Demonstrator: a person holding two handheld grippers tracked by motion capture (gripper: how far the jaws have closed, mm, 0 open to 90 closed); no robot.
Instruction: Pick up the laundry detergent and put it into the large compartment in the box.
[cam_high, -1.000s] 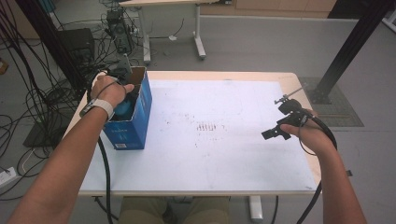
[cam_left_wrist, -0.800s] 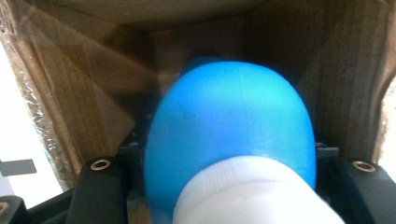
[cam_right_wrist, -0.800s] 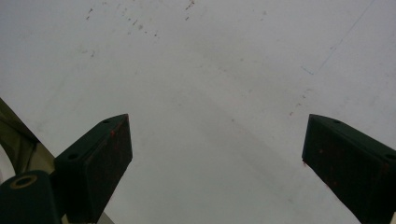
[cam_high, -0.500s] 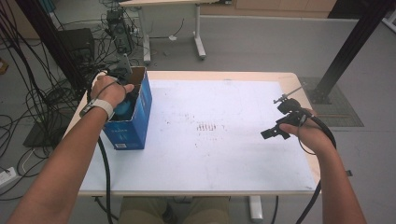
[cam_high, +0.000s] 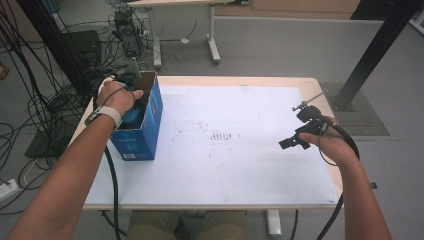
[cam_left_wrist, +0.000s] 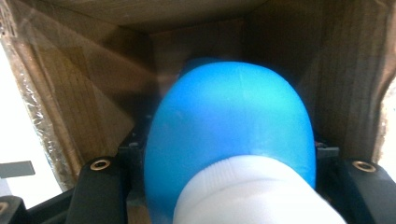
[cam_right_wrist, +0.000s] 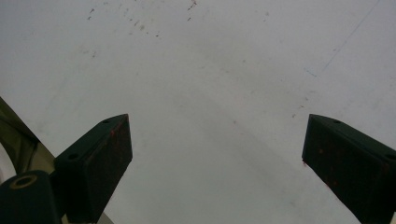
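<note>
Open blue box at the table's left edge. Its cardboard walls close tightly around the blue bottle and the left gripper, leaving passage upward only. Right of the box the tabletop lies unobstructed; the right gripper, jaws spread, hovers there.

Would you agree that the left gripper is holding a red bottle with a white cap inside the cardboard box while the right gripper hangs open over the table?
Not quite: the bottle is blue, not red, as the left gripper view shows. The rest stands: the left gripper holds it, white cap toward the camera, inside the cardboard box, and the right gripper hangs open over the table.
</note>
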